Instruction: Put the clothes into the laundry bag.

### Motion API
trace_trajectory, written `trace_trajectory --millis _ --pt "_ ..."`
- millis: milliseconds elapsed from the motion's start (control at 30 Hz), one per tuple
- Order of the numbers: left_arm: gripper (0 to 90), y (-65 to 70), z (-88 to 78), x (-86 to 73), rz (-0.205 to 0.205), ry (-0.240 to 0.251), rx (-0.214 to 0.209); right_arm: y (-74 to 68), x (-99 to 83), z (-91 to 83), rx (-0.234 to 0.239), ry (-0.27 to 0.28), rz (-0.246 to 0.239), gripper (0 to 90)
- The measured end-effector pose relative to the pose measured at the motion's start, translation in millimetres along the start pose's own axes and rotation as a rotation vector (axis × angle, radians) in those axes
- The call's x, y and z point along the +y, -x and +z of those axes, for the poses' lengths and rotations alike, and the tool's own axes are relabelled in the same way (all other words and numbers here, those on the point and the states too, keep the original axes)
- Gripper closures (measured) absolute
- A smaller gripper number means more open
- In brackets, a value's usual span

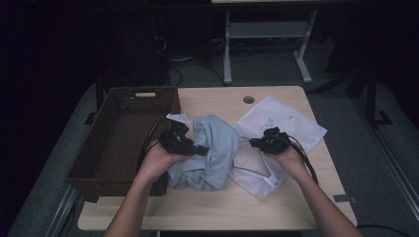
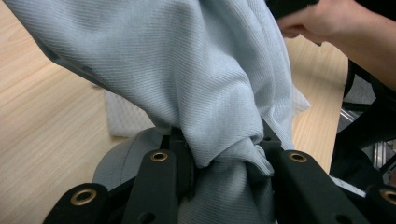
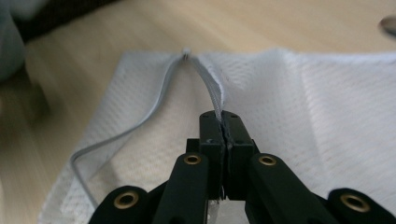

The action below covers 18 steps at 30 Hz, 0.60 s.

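A light blue garment (image 1: pixel 212 148) lies bunched at the table's middle. My left gripper (image 1: pixel 200 149) is shut on a gathered fold of it, and the cloth (image 2: pixel 187 60) rises out from between the jaws (image 2: pixel 219 144). To its right a white mesh laundry bag (image 1: pixel 281 121) lies partly under the garment. My right gripper (image 1: pixel 254 143) is shut on the bag's zipper edge (image 3: pixel 212 88), with the jaws (image 3: pixel 225 119) pressed together on the thin strip. The mesh (image 3: pixel 327 107) spreads out beyond them, its mouth gaping to the left.
A dark woven basket (image 1: pixel 123 133) stands at the table's left edge, beside my left hand. The wooden table (image 1: pixel 276 197) has a cable hole (image 1: pixel 248 99) at its far side. Beyond the table stand metal desk legs (image 1: pixel 227 44) on the floor.
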<state>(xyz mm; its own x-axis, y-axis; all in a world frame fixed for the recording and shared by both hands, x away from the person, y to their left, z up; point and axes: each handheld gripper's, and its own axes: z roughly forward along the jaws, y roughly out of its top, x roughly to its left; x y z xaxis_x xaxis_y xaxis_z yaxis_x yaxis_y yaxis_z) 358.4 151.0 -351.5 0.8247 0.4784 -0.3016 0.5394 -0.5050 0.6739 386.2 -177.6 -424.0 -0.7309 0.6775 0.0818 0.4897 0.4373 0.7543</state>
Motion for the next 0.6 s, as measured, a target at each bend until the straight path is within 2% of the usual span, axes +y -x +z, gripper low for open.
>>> trace_trajectory --millis 133,167,433,600 --pt "68.4 0.7 -0.5 0.6 0.004 0.002 0.000 2.9 13.8 -8.1 -0.016 0.039 -0.006 87.6" --pt "68.4 1.3 -0.2 0.8 0.004 0.003 -0.001 3.8 15.5 -10.2 -0.014 0.059 -0.004 87.6" --pt "68.3 5.5 4.6 2.2 0.020 -0.013 -0.009 8.3 27.7 -23.9 -0.014 0.118 -0.012 87.6" --pt "68.4 5.5 6.1 2.4 0.021 -0.015 -0.015 7.3 32.3 -34.1 -0.014 0.143 -0.015 87.6"
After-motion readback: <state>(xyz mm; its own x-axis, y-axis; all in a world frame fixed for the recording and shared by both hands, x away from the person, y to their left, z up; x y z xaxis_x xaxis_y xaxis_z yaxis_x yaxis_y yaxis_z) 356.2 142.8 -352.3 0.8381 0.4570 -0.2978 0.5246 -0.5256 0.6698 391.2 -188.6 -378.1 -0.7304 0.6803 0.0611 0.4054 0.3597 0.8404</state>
